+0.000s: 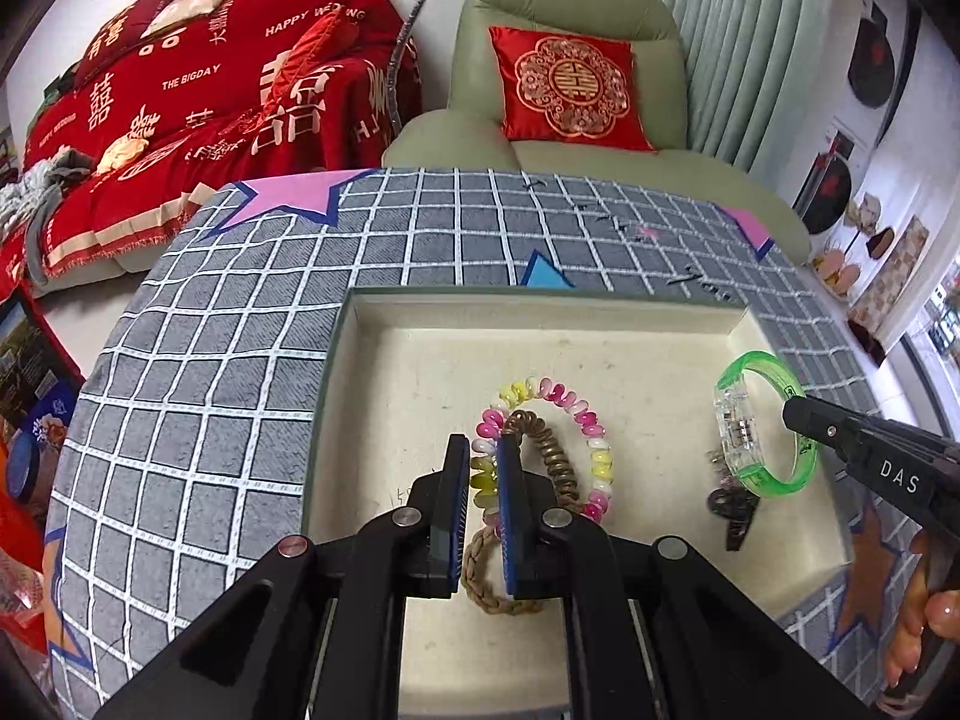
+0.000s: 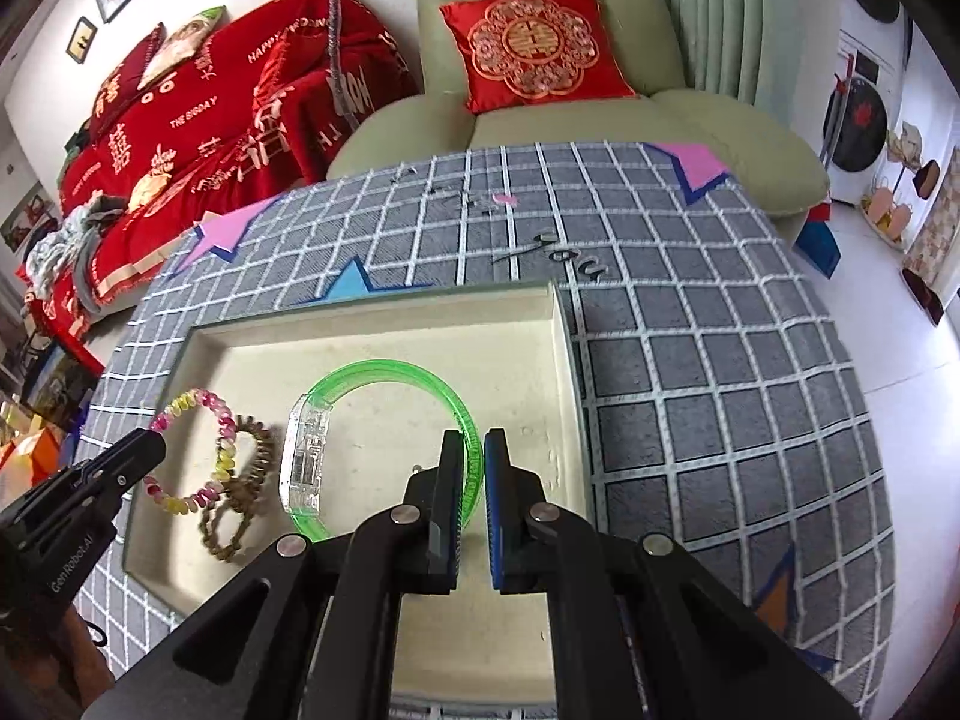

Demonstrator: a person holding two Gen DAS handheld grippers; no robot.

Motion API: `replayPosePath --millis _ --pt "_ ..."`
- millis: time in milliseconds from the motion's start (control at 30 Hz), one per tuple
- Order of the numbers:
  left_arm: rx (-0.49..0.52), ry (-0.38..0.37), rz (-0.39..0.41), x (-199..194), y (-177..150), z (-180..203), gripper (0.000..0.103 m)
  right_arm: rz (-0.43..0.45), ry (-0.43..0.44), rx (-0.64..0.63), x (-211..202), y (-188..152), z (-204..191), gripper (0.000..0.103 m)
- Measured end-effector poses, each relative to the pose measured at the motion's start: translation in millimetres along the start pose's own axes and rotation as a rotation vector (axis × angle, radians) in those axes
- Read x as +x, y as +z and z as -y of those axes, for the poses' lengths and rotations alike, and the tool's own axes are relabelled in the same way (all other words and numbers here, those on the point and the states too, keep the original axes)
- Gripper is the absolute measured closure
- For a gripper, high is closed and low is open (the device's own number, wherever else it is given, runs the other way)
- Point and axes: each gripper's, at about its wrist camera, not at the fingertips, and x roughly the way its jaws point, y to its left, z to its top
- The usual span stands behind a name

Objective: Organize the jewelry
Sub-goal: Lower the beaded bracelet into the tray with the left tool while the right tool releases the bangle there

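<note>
The cream tray point(image 1: 600, 306) lies on the bench point(image 1: 240, 360) with the grey checked cloth, and all the jewelry is inside it.

The right tool point(image 2: 470, 456) is clenched on the green bangle point(image 2: 414, 369). It grips the thin plastic band on the side of the bangle far from the clear clasp block point(image 2: 306, 456). The bangle stands almost upright near the right wall of the tray, and I cannot tell if its lower edge touches the tray floor. I judge it light, stiff and smooth, so it can slip or turn between the pads. The thin band is a good place to hold; the clear block looks bulkier and perhaps more fragile.

The left tool point(image 1: 483, 462) is nearly closed around the pink and yellow spiral bracelet point(image 1: 576, 408), near the left of the tray middle. Its coil passes between the pads. I think this bracelet is soft and springy; it will stretch and hang when lifted. A bronze spiral band point(image 1: 555, 453) lies just against it and may come along. A braided tan loop point(image 1: 480, 576) lies under this tool, nearer the front of the tray. A dark small charm piece point(image 1: 735, 507) lies below the bangle.
</note>
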Motion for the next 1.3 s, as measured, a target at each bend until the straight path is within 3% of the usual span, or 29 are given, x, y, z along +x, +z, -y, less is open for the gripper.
replayPosePath --millis 433,933,1000,1033,1067,1100,1300 --pt "0.053 0.037 -0.022 24 -9 8 0.083 -0.029 -0.013 0.007 27 -3 2 0.096" --pt "0.091 0.075 -0.025 22 -13 14 0.083 -0.065 0.027 -0.009 36 -9 -3 0.093" --pt "0.088 0.075 -0.028 22 -13 14 0.083 -0.072 0.036 0.0 36 -9 -3 0.088" --pt "0.086 0.075 -0.03 22 -13 14 0.083 -0.075 0.047 0.005 36 -10 -2 0.075" --pt "0.083 0.075 -0.033 23 -13 14 0.083 -0.072 0.052 0.008 35 -10 -2 0.056" --pt "0.082 0.077 -0.037 23 -13 14 0.083 -0.064 0.051 0.009 33 -10 -3 0.05" --pt "0.095 0.091 -0.012 18 -12 17 0.083 -0.006 0.062 0.022 15 -7 -2 0.049"
